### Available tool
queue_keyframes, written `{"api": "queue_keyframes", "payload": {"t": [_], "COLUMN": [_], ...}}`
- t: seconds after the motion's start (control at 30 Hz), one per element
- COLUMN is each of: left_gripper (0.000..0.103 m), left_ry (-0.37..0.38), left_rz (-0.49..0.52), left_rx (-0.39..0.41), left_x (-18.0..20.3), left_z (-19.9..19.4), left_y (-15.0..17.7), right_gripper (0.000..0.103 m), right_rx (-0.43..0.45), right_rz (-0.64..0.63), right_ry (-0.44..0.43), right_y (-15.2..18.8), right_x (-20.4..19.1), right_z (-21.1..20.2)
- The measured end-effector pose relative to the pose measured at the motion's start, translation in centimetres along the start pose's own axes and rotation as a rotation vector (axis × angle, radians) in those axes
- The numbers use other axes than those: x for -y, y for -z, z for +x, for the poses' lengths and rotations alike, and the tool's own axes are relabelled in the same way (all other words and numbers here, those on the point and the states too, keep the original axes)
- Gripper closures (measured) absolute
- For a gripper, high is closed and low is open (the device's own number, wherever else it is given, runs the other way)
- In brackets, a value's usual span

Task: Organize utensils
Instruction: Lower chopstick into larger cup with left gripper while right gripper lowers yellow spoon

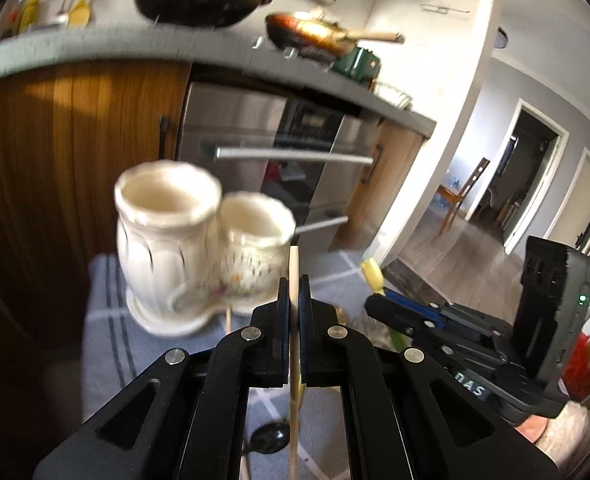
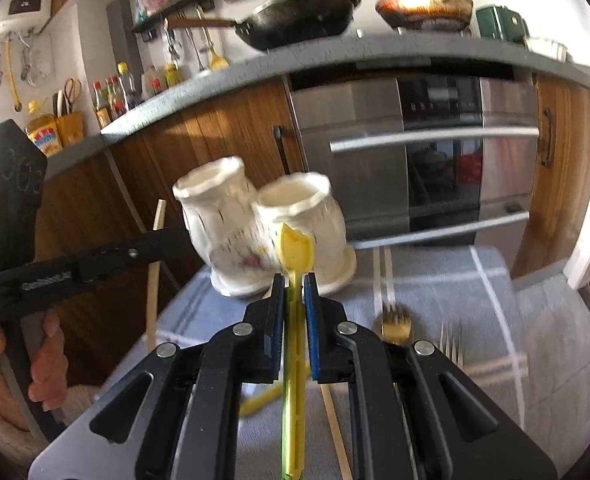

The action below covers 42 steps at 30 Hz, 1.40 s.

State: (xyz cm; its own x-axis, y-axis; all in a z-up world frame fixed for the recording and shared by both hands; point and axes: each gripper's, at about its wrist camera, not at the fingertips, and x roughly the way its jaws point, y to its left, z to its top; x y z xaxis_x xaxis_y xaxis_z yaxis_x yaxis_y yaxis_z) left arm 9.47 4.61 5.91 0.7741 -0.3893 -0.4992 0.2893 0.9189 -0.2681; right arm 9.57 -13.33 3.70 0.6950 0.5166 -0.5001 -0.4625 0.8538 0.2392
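Note:
A cream ceramic double-cup utensil holder (image 1: 199, 248) stands on a blue-grey checked cloth (image 1: 107, 312); both cups look empty. My left gripper (image 1: 293, 284) is shut on a pale wooden chopstick (image 1: 294, 268), just right of the holder. In the right wrist view the holder (image 2: 263, 232) is straight ahead. My right gripper (image 2: 294, 280) is shut on a yellow plastic utensil (image 2: 295, 252), its tip in front of the right cup. The left gripper (image 2: 95, 264) with its chopstick (image 2: 155, 264) shows at the left.
On the cloth (image 2: 475, 300) lie a gold fork (image 2: 395, 324), a silver fork (image 2: 453, 344), a wooden chopstick (image 2: 335, 432) and a black spoon (image 1: 271, 436). Behind are wood cabinets (image 2: 235, 132), an oven (image 2: 423, 152) and a counter with a wok (image 2: 295, 16).

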Motion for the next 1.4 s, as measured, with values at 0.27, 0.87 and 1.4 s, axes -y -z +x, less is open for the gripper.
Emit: {"api": "queue_keyframes", "payload": {"t": [0.27,0.87,1.4], "left_gripper": [0.099,0.099,0.099], "left_ry": [-0.081,-0.262,-0.236], "left_rz": [0.091,0.162,0.095], "left_rx": [0.119,0.315,0.168], "left_x": [0.0,-3.4,-6.7], "left_z": [-2.9,1.8,4.7], "left_y": [-7.3,-16.7,-10.9], "right_gripper": [0.093,0.093,0.093], "right_rx": [0.105,0.258,0.207], "right_rz": [0.024,0.080,0.111], "right_ry": [-0.046,0.035,0.038], "right_y": [-5.9,-12.1,-9.1], "right_x": [-0.3,0.9,1.9], "right_z": [1.4,9.9,12.5]}}
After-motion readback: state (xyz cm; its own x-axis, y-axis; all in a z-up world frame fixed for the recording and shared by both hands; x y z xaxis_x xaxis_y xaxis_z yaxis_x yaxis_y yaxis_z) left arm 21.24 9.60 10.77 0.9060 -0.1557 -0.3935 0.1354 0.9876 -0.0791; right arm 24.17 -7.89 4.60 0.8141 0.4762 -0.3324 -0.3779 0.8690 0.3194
